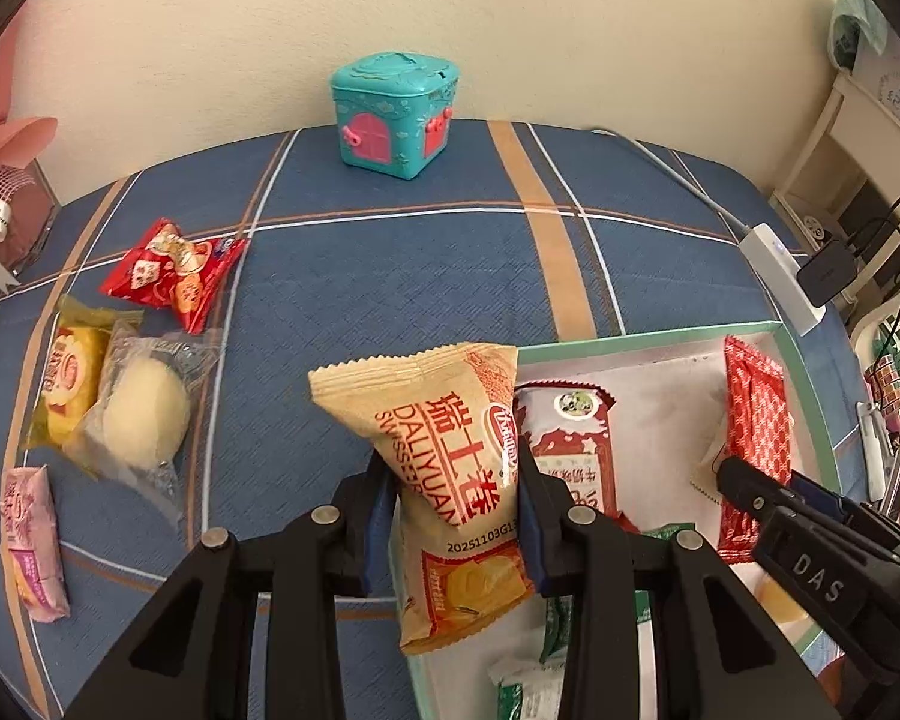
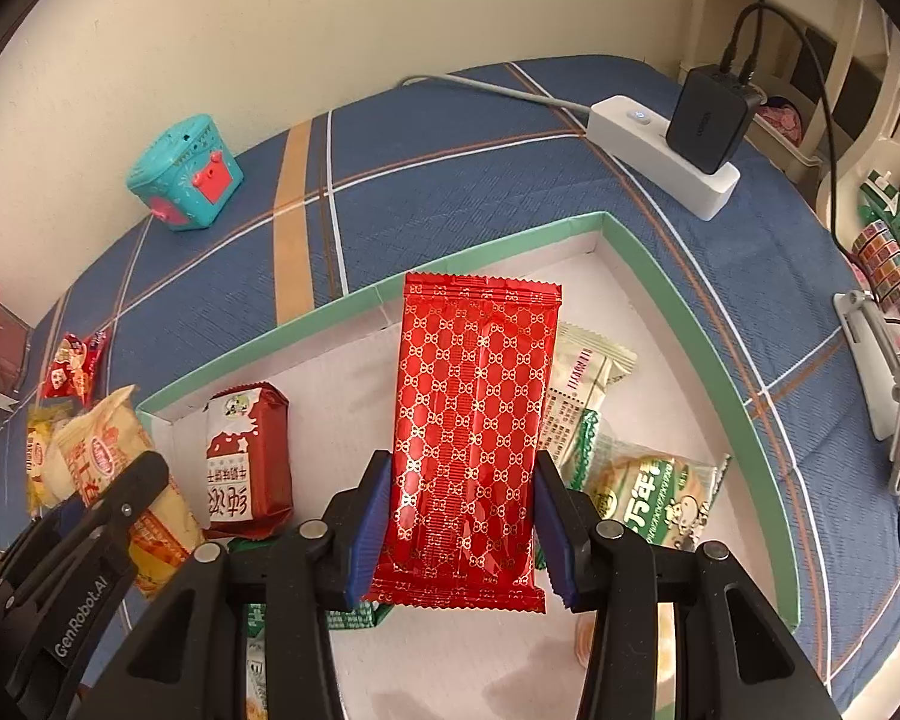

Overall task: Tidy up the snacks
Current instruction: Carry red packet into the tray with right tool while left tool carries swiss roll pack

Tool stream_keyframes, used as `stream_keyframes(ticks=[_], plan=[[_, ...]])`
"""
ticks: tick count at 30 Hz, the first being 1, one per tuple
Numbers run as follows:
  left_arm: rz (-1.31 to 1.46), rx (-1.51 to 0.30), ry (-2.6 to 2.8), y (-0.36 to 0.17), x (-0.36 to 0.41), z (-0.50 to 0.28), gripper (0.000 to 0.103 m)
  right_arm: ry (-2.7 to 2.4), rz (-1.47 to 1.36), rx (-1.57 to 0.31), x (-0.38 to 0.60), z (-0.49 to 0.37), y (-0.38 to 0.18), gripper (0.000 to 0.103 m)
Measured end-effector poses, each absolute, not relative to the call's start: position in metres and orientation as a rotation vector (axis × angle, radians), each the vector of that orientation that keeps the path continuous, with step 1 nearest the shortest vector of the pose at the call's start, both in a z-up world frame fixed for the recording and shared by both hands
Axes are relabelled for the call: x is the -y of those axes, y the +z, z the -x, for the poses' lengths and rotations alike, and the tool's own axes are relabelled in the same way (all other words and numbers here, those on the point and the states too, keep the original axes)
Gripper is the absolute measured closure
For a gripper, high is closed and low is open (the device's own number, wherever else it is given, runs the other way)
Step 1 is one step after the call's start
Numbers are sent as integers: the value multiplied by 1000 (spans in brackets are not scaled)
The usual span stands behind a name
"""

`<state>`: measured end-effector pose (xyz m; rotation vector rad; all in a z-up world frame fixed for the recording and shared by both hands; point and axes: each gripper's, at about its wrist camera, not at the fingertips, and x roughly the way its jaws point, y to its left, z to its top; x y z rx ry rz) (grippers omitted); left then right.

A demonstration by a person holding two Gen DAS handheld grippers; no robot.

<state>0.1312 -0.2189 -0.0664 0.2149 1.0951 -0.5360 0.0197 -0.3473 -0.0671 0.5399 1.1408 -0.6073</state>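
My left gripper is shut on a tan Swiss-roll packet, held over the left rim of a green-edged white box. My right gripper is shut on a red patterned packet, held above the inside of the box. A dark red and white packet and green and white packets lie in the box. In the left wrist view the right gripper and its red packet show at the right. On the blue cloth to the left lie a red packet, a yellow one, a clear-wrapped bun and a pink packet.
A teal toy box stands at the table's far edge by the wall. A white power strip with a black charger lies at the back right, its cable along the edge. A pink gift box sits far left. Shelves and clutter stand beyond the right edge.
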Motion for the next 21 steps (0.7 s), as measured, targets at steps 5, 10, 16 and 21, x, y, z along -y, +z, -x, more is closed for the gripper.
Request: stream_keyframes(ticks=[5,10,16,21], plan=[[-211,-1114,-576,-74,230,-130,66,-607,-535,-1158,350,-24,-75,55],[-225,-1119,-595,-79,238,-127,66,-605,-530,-1157,352,-26,-77,55],[-203,-1135,-596,-82,235,-129,66,-608,-537,-1149,350,-24,-80,52],[-187,-1150,-609,-79,235,-130,55,-595,-546,-1143,350,-24,-80,42]])
